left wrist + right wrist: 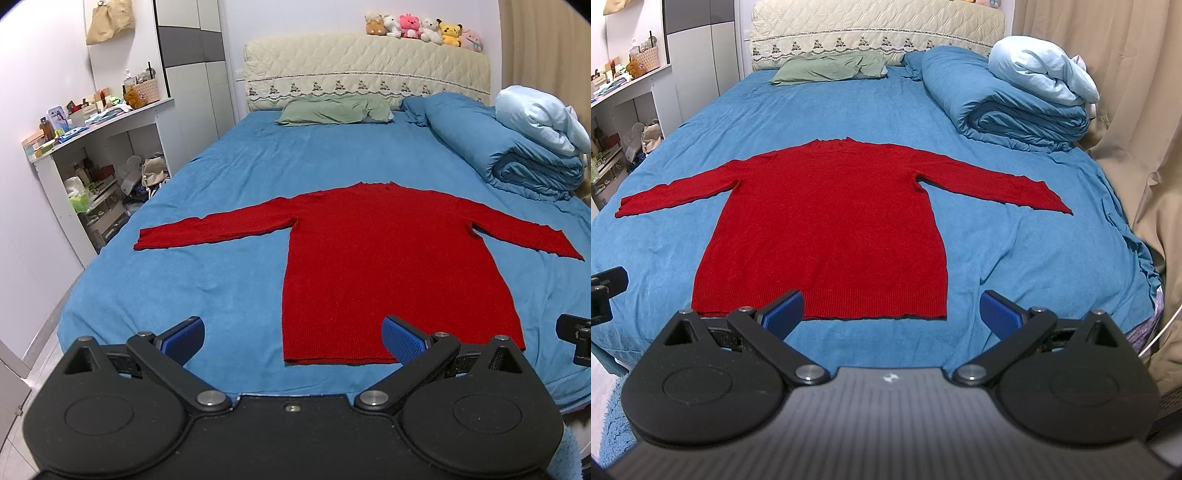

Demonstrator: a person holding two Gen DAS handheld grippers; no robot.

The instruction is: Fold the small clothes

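A red long-sleeved sweater (388, 258) lies flat on the blue bed sheet (184, 280), both sleeves spread sideways, hem nearest me. It also shows in the right wrist view (827, 229). My left gripper (293, 339) is open and empty, held above the near edge of the bed over the hem's left corner. My right gripper (892, 314) is open and empty, above the hem's right part. Part of the right gripper (576, 339) shows at the right edge of the left wrist view, and part of the left gripper (605, 291) shows at the left edge of the right wrist view.
A rolled blue duvet (1008, 110) with a pale blue blanket (1041, 70) lies at the bed's far right. A green pillow (332, 109) lies by the quilted headboard (365, 66). A cluttered white shelf (96, 147) stands left of the bed. Beige curtains (1137, 129) hang at the right.
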